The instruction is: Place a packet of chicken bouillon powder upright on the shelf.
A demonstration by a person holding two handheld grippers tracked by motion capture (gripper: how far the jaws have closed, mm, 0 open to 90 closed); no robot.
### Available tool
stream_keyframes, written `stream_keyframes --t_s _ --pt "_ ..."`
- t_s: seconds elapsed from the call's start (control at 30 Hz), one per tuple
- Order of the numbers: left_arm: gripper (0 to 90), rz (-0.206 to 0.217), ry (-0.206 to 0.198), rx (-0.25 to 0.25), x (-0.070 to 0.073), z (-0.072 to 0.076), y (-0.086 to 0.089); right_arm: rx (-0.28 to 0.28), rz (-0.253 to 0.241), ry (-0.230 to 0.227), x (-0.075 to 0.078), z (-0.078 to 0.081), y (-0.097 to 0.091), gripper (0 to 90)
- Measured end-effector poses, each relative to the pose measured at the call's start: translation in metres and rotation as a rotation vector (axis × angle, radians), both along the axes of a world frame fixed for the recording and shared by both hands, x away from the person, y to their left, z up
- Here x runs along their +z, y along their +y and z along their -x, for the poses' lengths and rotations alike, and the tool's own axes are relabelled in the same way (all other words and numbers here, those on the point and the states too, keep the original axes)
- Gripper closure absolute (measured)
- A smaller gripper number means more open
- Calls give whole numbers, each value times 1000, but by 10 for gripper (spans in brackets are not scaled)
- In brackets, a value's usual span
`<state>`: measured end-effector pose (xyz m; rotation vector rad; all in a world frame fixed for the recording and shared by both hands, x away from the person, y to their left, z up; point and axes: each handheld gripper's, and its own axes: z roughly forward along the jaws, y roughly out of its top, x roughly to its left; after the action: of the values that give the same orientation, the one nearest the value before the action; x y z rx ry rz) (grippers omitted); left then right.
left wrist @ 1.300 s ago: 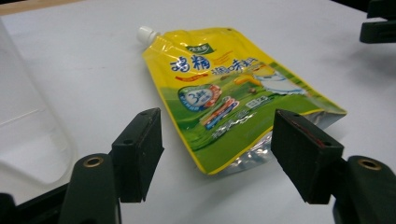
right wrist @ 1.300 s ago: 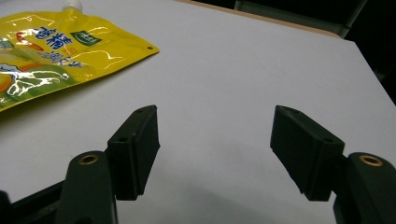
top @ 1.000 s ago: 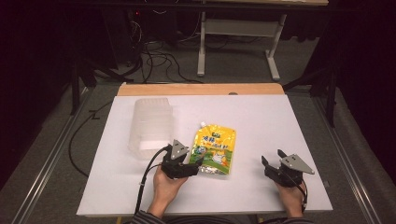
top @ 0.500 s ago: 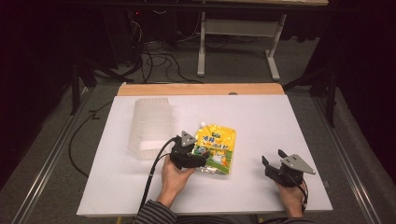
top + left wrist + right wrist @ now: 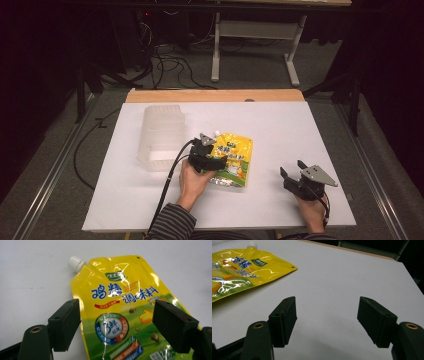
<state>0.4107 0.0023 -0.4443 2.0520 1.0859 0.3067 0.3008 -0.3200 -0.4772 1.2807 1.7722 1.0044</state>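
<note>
Since the earlier frame, our left hand-held gripper (image 5: 116, 322) has shifted over the yellow pouch (image 5: 125, 307), jaws just opened wide astride it, ungripped.

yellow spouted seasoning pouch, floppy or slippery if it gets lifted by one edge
The glossy yellow plastic seasoning pouch probably sags when lifted: it lies flat and creased. Its shiny film may slip between pads. The white screw cap is likely the only stiff part.

High view overhead facing forward, gripper views close and low, all sharing yellow pouch (image 5: 231, 160).
</note>
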Motion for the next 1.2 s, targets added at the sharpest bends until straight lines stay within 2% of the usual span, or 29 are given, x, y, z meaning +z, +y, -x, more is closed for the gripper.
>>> stream_keyframes --t_s 0.1,0.17,0.27,0.4,0.57,0.73,0.87,0.93,1.1,1.2 --pt "195 -37 42 19 -2 -9 -6 1 0 0 0 0 0 324" --pt "193 -55 53 19 -1 -14 -9 -1 0 -2 0 0 0 323" --pt "184 -54 56 28 -1 -20 -12 0 0 -3 0 0 0 324" --pt "170 -52 111 47 -5 -30 -14 5 5 -3 0 0 0 323" --pt "156 -81 140 63 -9 -40 -18 2 0 -3 0 0 0 322" --pt "159 -95 197 72 -19 -46 -21 6 8 -2 0 0 1 322" --pt "186 -104 197 66 -19 -45 -21 5 5 -3 0 0 0 321" --pt "196 -115 185 65 -19 -44 -23 4 8 1 0 0 1 321" --pt "249 -126 190 62 -18 -42 -25 5 13 2 0 0 1 321" --pt "299 -146 177 62 -17 -41 -25 5 15 3 0 0 1 321"
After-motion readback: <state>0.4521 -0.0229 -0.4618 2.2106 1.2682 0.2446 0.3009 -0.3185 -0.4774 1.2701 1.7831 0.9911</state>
